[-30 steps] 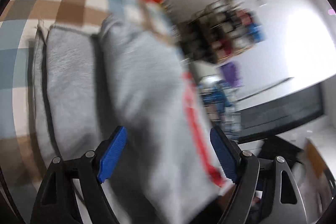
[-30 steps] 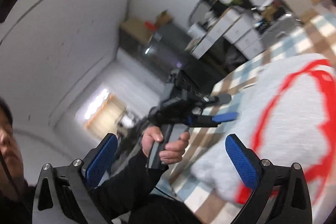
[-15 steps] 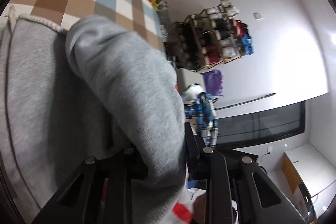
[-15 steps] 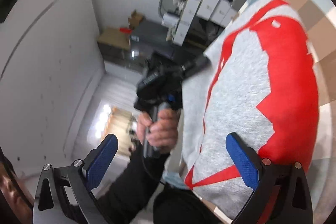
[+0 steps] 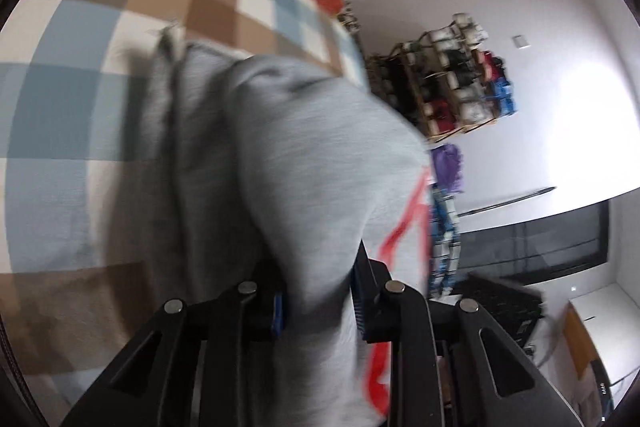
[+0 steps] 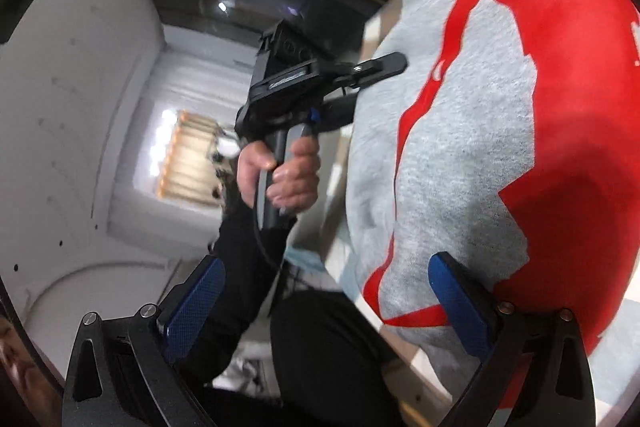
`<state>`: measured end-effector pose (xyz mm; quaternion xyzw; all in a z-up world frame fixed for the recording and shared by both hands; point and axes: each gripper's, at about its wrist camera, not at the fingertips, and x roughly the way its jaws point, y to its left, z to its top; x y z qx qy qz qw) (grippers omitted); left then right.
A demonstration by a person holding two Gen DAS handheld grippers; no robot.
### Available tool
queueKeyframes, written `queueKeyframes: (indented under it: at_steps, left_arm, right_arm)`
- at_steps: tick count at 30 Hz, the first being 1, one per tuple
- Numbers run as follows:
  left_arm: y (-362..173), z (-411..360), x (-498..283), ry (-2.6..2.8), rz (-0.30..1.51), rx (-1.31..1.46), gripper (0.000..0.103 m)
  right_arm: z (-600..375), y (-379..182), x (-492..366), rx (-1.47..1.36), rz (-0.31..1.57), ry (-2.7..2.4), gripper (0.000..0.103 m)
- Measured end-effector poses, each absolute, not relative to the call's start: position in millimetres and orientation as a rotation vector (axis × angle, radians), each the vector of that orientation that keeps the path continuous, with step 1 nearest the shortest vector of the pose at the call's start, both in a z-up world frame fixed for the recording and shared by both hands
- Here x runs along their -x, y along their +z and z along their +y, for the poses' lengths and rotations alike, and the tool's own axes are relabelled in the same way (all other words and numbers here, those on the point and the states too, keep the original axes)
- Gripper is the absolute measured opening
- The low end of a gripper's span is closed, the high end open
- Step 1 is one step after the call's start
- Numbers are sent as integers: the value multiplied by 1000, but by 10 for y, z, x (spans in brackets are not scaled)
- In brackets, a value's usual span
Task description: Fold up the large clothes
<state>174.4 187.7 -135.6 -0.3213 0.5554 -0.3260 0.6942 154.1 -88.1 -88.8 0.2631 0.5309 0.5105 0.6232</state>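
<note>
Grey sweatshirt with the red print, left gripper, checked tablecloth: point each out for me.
Grey sweatshirt with the red print (image 5: pixel 304 155), left wrist view: raised fold.
Left gripper (image 5: pixel 318 303), left wrist view: between fingertips.
Checked tablecloth (image 5: pixel 60 107), left wrist view: bare blue square.

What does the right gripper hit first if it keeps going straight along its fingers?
Probably nothing close: the open right gripper points at a gap beside the grey sweatshirt, with the dark trouser leg below. Depth is unclear; the sweatshirt's edge may brush its right finger.

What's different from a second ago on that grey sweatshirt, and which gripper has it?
The left gripper went from wide open to clamped on a fold of the grey sweatshirt, which now bulges up between its fingers. The right gripper swung toward the sweatshirt's red print, which fills more of its view. It stays open and empty; the sweatshirt still lies on the checked cloth.
</note>
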Motion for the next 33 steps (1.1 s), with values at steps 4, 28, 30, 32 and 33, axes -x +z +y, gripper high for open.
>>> queueKeyframes:
  at_steps: [4, 28, 30, 32, 33]
  left_arm:
    - [-1520, 2073, -1702, -670, 1261, 777, 20]
    - [-1188, 1525, -886, -741, 1266, 478, 6]
    - [-1079, 1485, -910, -737, 1250, 406, 6]
    - [-1008, 1477, -935, -735, 1251, 363, 6]
    - [-1038, 1475, -944, -735, 1257, 353, 6]
  right_arm:
    - [-845, -885, -1676, -609, 1353, 1134, 103]
    - [-1073, -825, -1377, -568, 1123, 1200, 103]
    - [-1122, -826, -1334, -581, 1082, 1232, 103]
    - [-1181, -843, -1283, -594, 1046, 1254, 103]
    - [-1211, -857, -1256, -609, 1026, 1256, 103]
